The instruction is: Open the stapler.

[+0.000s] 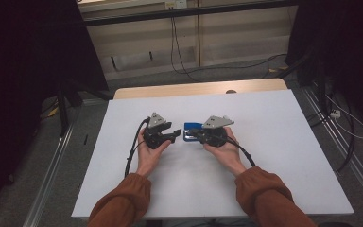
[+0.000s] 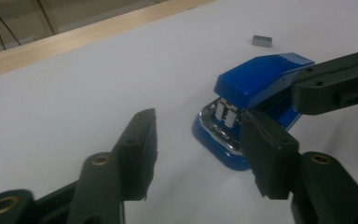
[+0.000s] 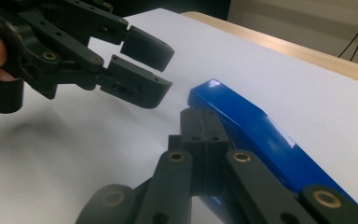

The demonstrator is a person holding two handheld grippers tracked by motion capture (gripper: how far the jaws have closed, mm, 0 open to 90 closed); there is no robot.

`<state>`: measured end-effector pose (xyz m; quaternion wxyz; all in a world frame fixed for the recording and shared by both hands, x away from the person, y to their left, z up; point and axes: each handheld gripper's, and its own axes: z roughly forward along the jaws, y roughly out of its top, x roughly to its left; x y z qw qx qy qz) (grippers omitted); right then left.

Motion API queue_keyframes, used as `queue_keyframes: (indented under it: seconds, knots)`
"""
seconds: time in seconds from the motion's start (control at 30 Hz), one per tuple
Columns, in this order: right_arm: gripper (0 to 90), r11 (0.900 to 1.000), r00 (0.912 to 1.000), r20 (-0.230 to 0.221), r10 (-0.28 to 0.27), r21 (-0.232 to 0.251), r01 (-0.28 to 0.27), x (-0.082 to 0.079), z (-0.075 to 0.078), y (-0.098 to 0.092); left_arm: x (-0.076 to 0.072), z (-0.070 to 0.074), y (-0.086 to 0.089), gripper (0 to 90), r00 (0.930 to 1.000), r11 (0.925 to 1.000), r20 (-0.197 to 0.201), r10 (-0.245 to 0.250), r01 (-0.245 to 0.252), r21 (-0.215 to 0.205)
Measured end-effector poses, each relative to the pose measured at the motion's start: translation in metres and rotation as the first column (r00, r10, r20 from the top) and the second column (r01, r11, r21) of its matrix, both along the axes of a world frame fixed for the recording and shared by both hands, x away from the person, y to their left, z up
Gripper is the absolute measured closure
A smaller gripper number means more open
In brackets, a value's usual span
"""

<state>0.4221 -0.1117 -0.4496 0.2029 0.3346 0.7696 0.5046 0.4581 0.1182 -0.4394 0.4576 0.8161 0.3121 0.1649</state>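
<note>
A white table top [image 1: 264, 156] with a pale wooden far edge [image 1: 198, 88] stands on grey floor, dark curtains at both sides. A blue stapler [image 1: 189, 131] lies at its middle. The right gripper [image 1: 194, 134] has its jaws pressed together beside the stapler's top. The left gripper [image 1: 174, 135] stands apart, gripping nothing.
</note>
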Motion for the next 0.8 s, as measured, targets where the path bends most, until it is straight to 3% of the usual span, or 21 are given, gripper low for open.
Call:
queue_keyframes:
  seconds: [0.1, 0.2, 0.3, 0.47, 0.8]
  knots:
    - [90.0, 1.0, 0.9999, -0.015, 0.0, -0.01, -0.001, 0.001, -0.003, 0.001, 0.0, -0.004, -0.004, 64.6, 0.9996, 0.9997, -0.014, -0.024, 0.024, 0.007]
    - [90.0, 1.0, 0.9997, -0.024, 0.003, -0.026, -0.004, 0.002, -0.005, 0.002, -0.001, -0.004, -0.008, 79.7, 0.9995, 0.9994, 0.001, -0.033, 0.033, 0.012]
    - [90.0, 0.999, 0.999, -0.044, 0.004, -0.051, -0.007, 0.005, -0.007, 0.003, -0.001, -0.005, -0.012, 89.2, 0.9996, 0.9993, 0.014, -0.025, 0.024, 0.028]
    - [90.0, 0.998, 0.9974, -0.072, 0.007, -0.068, -0.012, 0.009, -0.009, 0.006, 0.0, -0.008, -0.015, 90.0, 0.9994, 0.999, 0.002, -0.036, 0.035, 0.028]
    - [90.0, 0.996, 0.9971, -0.076, -0.007, -0.086, 0.001, 0.012, -0.01, 0.01, 0.005, -0.008, -0.016, 90.0, 0.999, 0.9991, -0.02, -0.04, 0.04, 0.015]
